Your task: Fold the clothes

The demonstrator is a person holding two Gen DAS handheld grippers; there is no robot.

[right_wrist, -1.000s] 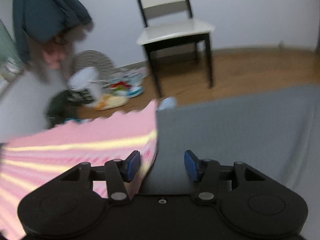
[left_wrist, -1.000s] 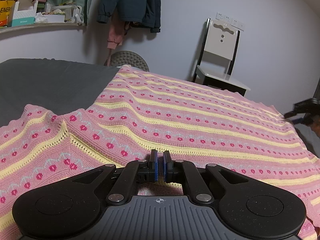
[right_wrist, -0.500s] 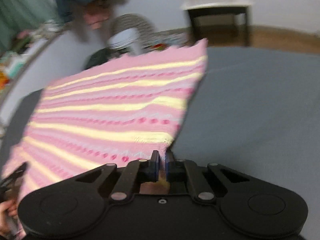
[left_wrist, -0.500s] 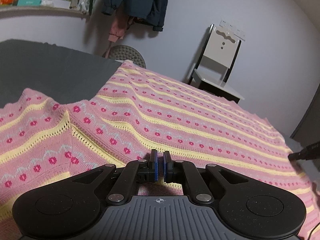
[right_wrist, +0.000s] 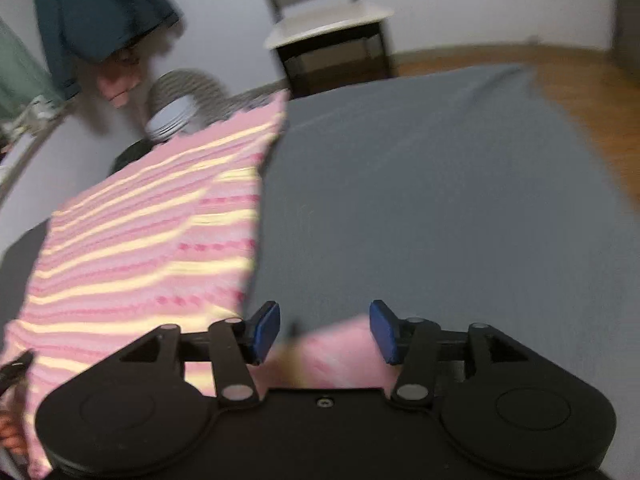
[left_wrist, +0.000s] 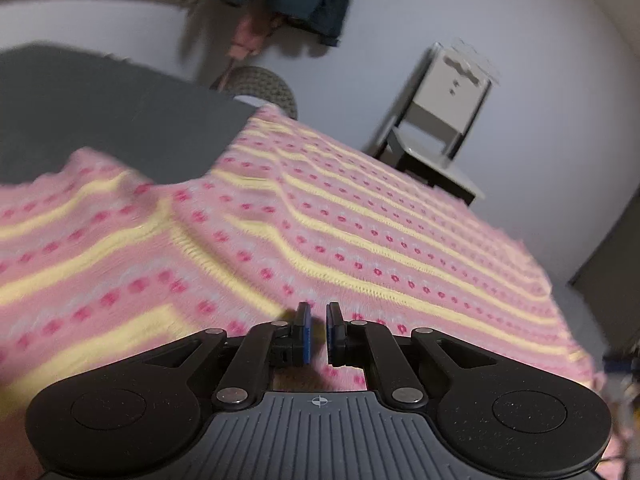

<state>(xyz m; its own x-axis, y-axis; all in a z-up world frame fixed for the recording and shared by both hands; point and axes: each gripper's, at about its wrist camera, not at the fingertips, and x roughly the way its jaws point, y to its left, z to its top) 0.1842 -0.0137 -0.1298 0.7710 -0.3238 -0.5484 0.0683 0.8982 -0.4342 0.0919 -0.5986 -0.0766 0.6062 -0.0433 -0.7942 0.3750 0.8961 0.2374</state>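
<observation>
The pink striped sweater (left_wrist: 360, 240) lay spread on the grey bed (right_wrist: 440, 200). The left gripper (left_wrist: 316, 334) was clamped on its edge. The right gripper (right_wrist: 324, 330) stood apart over a fold, its 2 pads gripping nothing.

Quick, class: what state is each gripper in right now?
Left gripper: closed on the pink sweater.
Right gripper: open, holding nothing.

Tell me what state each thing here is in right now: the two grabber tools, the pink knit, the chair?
Left gripper: jaws nearly closed, a narrow gap showing, pink knit beneath them; whether it pinches the fabric cannot be told.
Right gripper: open wide, pink fabric lying between the fingers, not pinched.
Pink striped sweater: spread over the grey bed, slightly rumpled.
Grey bed: right part bare.
Chair: upright, seat bare.
</observation>
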